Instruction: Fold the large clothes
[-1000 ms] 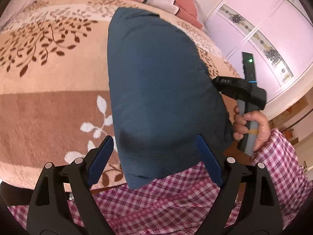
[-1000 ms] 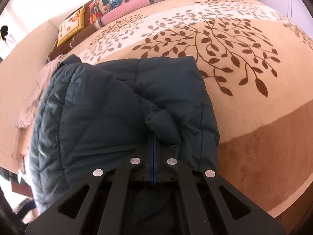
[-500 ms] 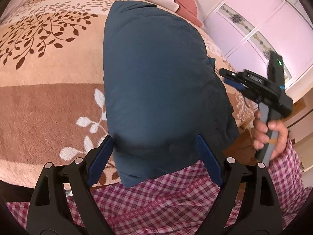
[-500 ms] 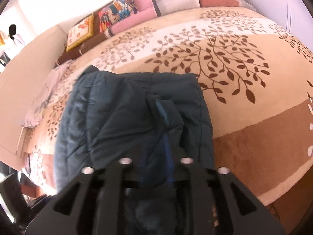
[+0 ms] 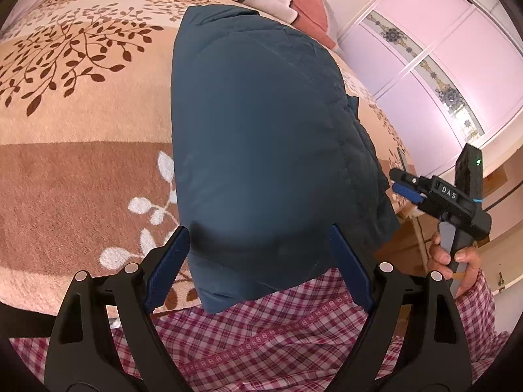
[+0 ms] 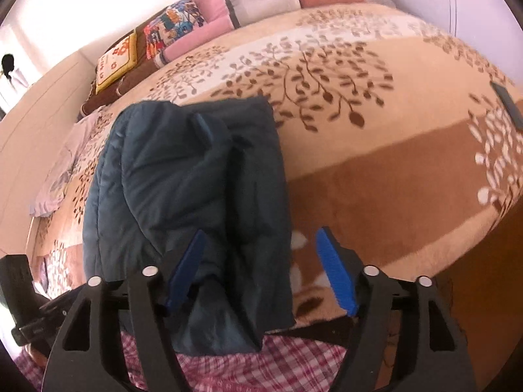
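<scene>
A dark blue quilted jacket (image 5: 261, 150) lies folded lengthwise on the bed, its near end hanging over the edge onto a plaid lap. It also shows in the right wrist view (image 6: 196, 189). My left gripper (image 5: 258, 261) is open, its blue fingers on either side of the jacket's near end, gripping nothing. My right gripper (image 6: 261, 268) is open, just off the jacket's near right edge. It also shows in the left wrist view (image 5: 408, 189), held in a hand to the right of the jacket.
The bed has a beige and brown blanket with a leaf pattern (image 5: 65, 130). Pillows and folded bedding (image 6: 202, 19) are stacked at the head. A pale cloth (image 6: 65, 170) lies to the jacket's left. Lilac wardrobe doors (image 5: 441, 65) stand on the right.
My right gripper was shut on a fold of the jacket. It has opened, let go and pulled back to the right. The left gripper stayed open.
</scene>
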`<control>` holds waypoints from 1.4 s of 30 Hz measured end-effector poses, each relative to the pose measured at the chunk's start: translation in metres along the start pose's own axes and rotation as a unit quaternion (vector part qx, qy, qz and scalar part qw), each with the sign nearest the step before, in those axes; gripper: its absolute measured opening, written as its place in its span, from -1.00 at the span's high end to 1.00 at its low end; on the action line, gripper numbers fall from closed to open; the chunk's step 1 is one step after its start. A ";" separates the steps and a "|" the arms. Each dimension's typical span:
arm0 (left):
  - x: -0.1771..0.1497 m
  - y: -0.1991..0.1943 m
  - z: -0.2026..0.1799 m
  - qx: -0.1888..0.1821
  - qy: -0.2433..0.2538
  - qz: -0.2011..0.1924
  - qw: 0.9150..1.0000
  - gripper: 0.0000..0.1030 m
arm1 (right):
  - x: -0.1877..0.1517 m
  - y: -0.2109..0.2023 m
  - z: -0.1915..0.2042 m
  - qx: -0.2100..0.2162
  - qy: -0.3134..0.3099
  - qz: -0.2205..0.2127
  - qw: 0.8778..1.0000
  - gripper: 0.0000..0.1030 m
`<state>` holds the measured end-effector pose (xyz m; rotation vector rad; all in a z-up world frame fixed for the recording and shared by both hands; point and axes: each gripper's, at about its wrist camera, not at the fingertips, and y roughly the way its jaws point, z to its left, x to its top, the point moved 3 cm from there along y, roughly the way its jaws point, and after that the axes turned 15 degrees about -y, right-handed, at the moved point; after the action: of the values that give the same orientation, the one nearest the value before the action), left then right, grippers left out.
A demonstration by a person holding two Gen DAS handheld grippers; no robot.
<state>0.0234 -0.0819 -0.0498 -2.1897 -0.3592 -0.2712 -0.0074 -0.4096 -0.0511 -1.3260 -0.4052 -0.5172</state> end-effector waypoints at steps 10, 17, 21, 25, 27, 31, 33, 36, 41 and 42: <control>-0.001 -0.003 -0.003 0.002 0.005 -0.007 1.000 -0.65 | -0.007 0.013 -0.002 0.086 0.054 0.022 0.995 -0.64; 0.006 -0.006 -0.005 -0.010 -0.007 -0.013 1.000 -0.73 | 0.000 0.018 0.003 0.145 0.061 0.014 0.987 -0.76; 0.009 0.000 -0.003 -0.011 -0.018 -0.002 1.000 -0.74 | -0.001 0.032 0.003 0.126 0.041 0.037 0.991 -0.83; 0.007 0.012 -0.002 -0.002 -0.015 0.011 1.000 -0.80 | -0.010 0.048 -0.002 0.141 0.050 0.053 0.987 -0.88; 0.006 0.018 -0.002 0.007 -0.006 0.012 1.000 -0.83 | -0.017 0.058 -0.005 0.170 0.072 0.062 0.981 -0.88; 0.004 0.032 0.003 0.025 0.004 0.021 0.999 -0.90 | -0.027 0.072 -0.008 0.206 0.097 0.073 0.971 -0.88; 0.005 0.037 0.007 0.025 -0.003 0.028 0.999 -0.92 | -0.030 0.079 -0.008 0.211 0.100 0.080 0.969 -0.88; 0.006 0.045 0.013 0.026 -0.008 0.040 0.999 -0.93 | -0.033 0.087 -0.006 0.213 0.098 0.085 0.968 -0.89; 0.010 0.060 0.024 0.008 -0.047 0.069 0.996 -0.93 | -0.033 0.095 -0.001 0.202 0.082 0.093 0.971 -0.89; 0.010 0.061 0.024 0.003 -0.048 0.072 0.996 -0.87 | -0.033 0.094 0.000 0.199 0.078 0.094 0.972 -0.89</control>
<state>0.0556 -0.0964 -0.1058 -2.2149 -0.2527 -0.0852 0.0195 -0.3905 -0.1453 -0.9169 -0.2348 -0.3548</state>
